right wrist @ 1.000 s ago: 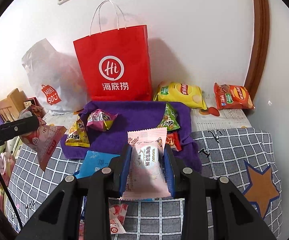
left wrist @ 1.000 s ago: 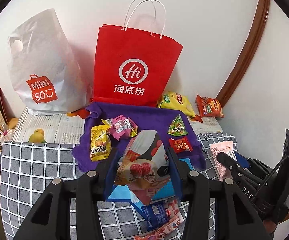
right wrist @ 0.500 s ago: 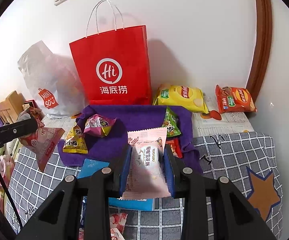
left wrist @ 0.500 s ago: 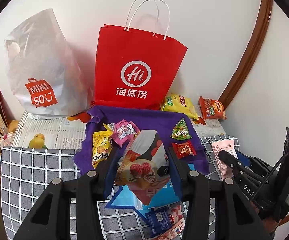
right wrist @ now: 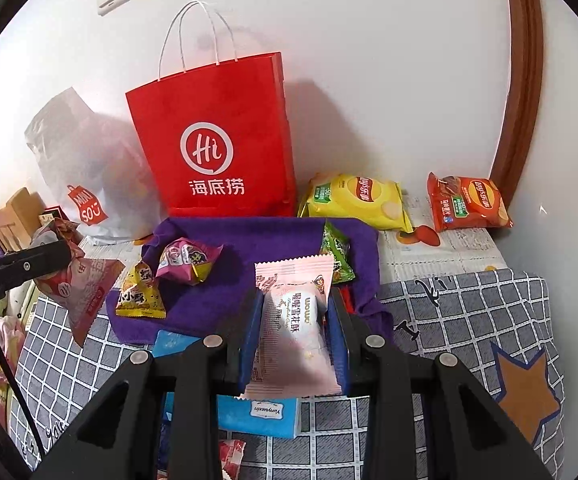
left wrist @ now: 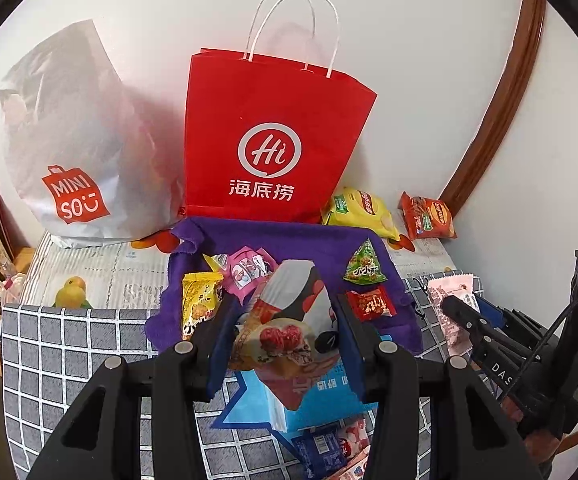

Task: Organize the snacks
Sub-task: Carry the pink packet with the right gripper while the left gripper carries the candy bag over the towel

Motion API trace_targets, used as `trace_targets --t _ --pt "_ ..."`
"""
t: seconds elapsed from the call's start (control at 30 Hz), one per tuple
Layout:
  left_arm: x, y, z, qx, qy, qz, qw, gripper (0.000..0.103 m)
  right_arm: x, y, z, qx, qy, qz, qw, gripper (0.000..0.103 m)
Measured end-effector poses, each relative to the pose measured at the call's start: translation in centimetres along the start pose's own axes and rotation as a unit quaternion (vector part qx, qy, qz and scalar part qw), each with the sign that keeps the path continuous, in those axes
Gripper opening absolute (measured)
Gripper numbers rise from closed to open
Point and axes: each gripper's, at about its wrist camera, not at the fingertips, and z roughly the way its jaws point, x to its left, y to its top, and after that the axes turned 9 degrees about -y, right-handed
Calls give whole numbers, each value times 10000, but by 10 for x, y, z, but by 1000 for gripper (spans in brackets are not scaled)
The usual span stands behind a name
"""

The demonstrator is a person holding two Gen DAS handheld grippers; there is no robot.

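My left gripper [left wrist: 285,320] is shut on a red and white snack bag [left wrist: 289,320], held above the near edge of the purple cloth [left wrist: 289,240]. My right gripper [right wrist: 295,312] is shut on a pale pink snack packet [right wrist: 295,320], also over the cloth's near edge. On the cloth lie a yellow packet [left wrist: 199,304], a pink packet [left wrist: 247,270], a green triangular packet [left wrist: 363,268] and a small red packet [left wrist: 371,304]. The right gripper with its pink packet [left wrist: 451,308] shows at the right of the left wrist view. The left gripper's finger [right wrist: 21,268] and its bag [right wrist: 85,292] show at the left of the right wrist view.
A red paper bag [left wrist: 273,148] and a white Miniso bag [left wrist: 73,160] stand against the wall behind the cloth. Yellow [right wrist: 355,200] and red [right wrist: 469,202] chip bags lie at the back right. A blue tissue pack [right wrist: 257,412] and more snacks lie on the checked cover [right wrist: 469,320].
Both grippers have eased forward toward the red paper bag, each still holding its packet. The bags and cloth loom slightly larger.
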Motion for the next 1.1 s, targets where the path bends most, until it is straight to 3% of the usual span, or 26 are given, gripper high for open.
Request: trace_targets --t 0.57,1.1 --pt "-1 8 20 93 -16 63 9999 45 -12 9 18 -38 -77 60 9999 32" --pt "33 24 50 196 148 -293 9993 45 -15 21 63 64 -65 -57 9999 32"
